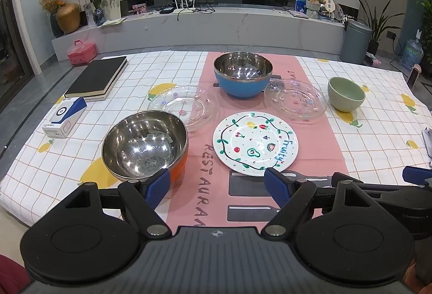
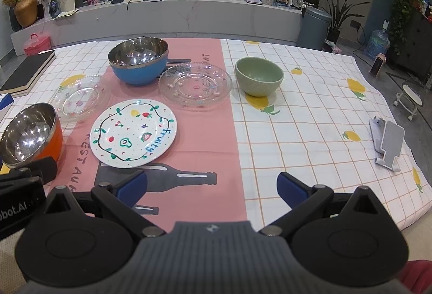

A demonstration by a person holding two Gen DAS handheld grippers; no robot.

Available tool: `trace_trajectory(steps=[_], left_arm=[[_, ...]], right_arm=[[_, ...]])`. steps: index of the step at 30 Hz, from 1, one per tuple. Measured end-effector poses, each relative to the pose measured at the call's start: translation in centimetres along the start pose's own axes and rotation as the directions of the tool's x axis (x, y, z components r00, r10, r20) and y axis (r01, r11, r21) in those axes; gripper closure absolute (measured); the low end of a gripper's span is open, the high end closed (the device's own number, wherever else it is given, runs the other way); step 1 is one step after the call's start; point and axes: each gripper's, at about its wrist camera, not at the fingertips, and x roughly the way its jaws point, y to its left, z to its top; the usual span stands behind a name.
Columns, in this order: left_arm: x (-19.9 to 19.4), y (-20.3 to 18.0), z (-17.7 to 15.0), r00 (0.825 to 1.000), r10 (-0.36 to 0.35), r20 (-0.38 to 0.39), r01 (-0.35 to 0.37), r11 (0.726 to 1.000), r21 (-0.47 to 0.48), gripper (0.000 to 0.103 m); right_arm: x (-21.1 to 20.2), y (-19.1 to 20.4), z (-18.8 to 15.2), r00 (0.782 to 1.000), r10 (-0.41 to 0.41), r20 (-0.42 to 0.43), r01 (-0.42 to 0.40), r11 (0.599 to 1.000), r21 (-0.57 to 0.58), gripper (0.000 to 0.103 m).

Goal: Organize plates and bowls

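An orange steel bowl [image 1: 144, 144] [image 2: 28, 136] sits at the near left. A blue steel bowl [image 1: 243, 75] [image 2: 137, 60] stands at the back. Two clear glass plates [image 1: 183, 106] [image 1: 295, 99] flank it, also in the right wrist view [image 2: 79, 99] [image 2: 195, 85]. A white painted "fruity" plate [image 1: 255, 143] [image 2: 133, 129] lies in the middle. A green bowl [image 1: 346, 94] [image 2: 259, 76] sits to the right. My left gripper [image 1: 217, 184] is open, near the orange bowl and white plate. My right gripper [image 2: 212, 190] is open and empty over the cloth.
A black book [image 1: 98, 78] and a white-blue box [image 1: 66, 117] lie at the far left. A white phone stand [image 2: 388, 143] sits at the right. The table's front edge is just below the grippers.
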Motion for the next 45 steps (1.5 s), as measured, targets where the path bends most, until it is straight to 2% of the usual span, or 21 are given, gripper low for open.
trace_trajectory(steps=[19, 45], left_arm=[[0.4, -0.2, -0.1, 1.0, -0.005, -0.012, 0.005, 1.0, 0.006, 0.01], [0.8, -0.2, -0.3, 1.0, -0.009, -0.029, 0.009, 1.0, 0.004, 0.01]], right_arm=[[0.7, -0.4, 0.0, 0.998, 0.038, -0.04, -0.037, 0.999, 0.034, 0.003], [1.1, -0.4, -0.1, 0.998, 0.033, -0.058, -0.032, 0.999, 0.03, 0.003]])
